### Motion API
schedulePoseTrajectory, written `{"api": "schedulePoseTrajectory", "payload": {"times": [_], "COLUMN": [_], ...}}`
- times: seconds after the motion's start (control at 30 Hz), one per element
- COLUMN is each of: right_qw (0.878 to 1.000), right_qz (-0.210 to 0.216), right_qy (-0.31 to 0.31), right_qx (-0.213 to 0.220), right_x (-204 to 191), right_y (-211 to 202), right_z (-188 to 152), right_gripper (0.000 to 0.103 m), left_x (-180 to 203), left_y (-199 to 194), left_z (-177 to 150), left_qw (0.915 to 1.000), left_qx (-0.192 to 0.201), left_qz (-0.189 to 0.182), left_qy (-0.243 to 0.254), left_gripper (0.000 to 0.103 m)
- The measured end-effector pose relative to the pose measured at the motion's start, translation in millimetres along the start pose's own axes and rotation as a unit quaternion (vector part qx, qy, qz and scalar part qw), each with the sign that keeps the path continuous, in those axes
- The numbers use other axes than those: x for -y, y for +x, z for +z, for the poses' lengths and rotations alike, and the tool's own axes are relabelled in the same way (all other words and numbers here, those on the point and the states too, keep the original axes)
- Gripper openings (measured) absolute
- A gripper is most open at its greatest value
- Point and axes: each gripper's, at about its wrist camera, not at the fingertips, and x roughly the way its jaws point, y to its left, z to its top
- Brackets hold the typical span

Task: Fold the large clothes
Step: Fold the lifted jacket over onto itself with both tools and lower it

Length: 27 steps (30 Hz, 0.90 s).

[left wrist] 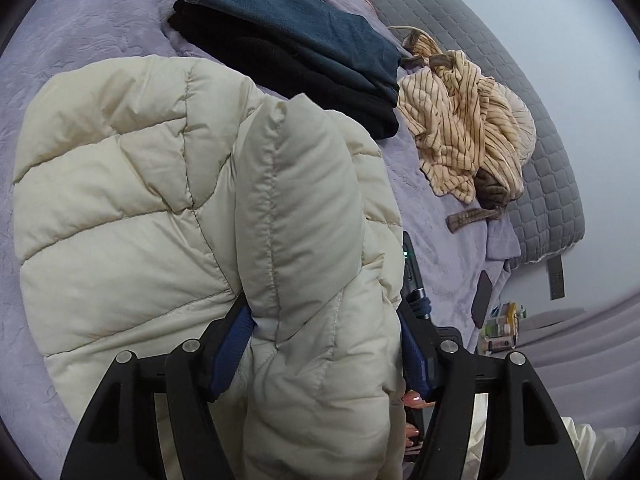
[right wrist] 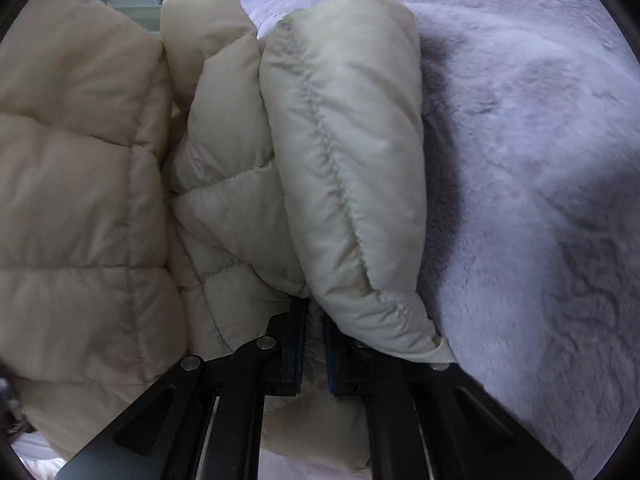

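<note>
A cream quilted puffer jacket [left wrist: 132,184] lies on a lilac blanket [left wrist: 92,24] on the bed. My left gripper [left wrist: 324,340] has its blue-padded jaws wide apart around a thick fold of the jacket, which bulges up between them. In the right wrist view the jacket [right wrist: 80,184] fills the left and middle. My right gripper [right wrist: 312,344] is shut on a bunched edge of the jacket, with a padded fold [right wrist: 352,160] draped over its right finger. Both gripper tips are hidden by fabric.
Folded blue jeans [left wrist: 296,28] lie on a folded black garment [left wrist: 288,76] at the far side of the bed. A crumpled striped beige garment [left wrist: 460,120] lies to the right, by a grey quilted headboard [left wrist: 540,160]. The blanket [right wrist: 540,160] spreads to the right.
</note>
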Motion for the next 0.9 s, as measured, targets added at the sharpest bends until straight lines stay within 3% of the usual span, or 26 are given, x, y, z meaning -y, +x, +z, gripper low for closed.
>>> {"api": "schedulePoseTrajectory", "payload": {"times": [0.13, 0.2, 0.23, 0.27, 0.33, 0.43, 0.5, 0.53, 0.7, 0.9], "right_qw": [1.000, 0.998, 0.996, 0.994, 0.989, 0.988, 0.993, 0.995, 0.997, 0.997], "right_qz": [-0.003, 0.003, 0.011, 0.024, 0.068, 0.099, 0.078, 0.061, -0.014, -0.005], "right_qy": [0.001, 0.002, 0.004, 0.002, -0.005, -0.023, -0.041, -0.044, -0.076, -0.078], "right_qx": [0.029, 0.063, 0.084, 0.109, 0.128, 0.114, 0.081, 0.063, 0.009, -0.029], "right_x": [3.5, 2.7, 1.4, -1.1, -9.5, -34.4, -49.7, -54.0, -35.8, -12.0], "right_y": [-57.1, -88.1, -107.8, -126.3, -151.2, -159.8, -147.6, -141.2, -100.7, -58.8], "right_z": [-6.6, -2.4, -1.6, 0.8, 11.7, 36.5, 50.8, 51.7, 75.1, 102.9], "right_gripper": [0.014, 0.039, 0.069, 0.081, 0.081, 0.075, 0.033, 0.005, 0.005, 0.004], "left_x": [2.2, 5.4, 7.2, 8.9, 12.4, 18.2, 22.3, 24.4, 35.7, 46.0], "left_y": [0.4, 1.9, 2.1, 1.9, 2.0, 2.9, 3.3, 4.2, 21.4, 66.1], "left_z": [1.1, 1.7, 1.5, 0.8, -0.8, -3.1, -5.6, -6.5, -11.7, -25.0], "left_qw": [1.0000, 1.0000, 0.9999, 0.9999, 0.9997, 0.9993, 0.9989, 0.9987, 0.9971, 0.9914], "left_qx": [0.001, 0.000, 0.000, 0.000, 0.001, 0.002, 0.002, 0.002, -0.014, -0.048], "left_qz": [0.001, 0.003, 0.005, 0.007, 0.012, 0.017, 0.019, 0.017, -0.011, 0.003], "left_qy": [0.001, 0.006, 0.010, 0.015, 0.022, 0.033, 0.043, 0.048, 0.073, 0.121], "left_gripper": [0.067, 0.067, 0.067, 0.067, 0.067, 0.067, 0.067, 0.067, 0.067, 0.067]}}
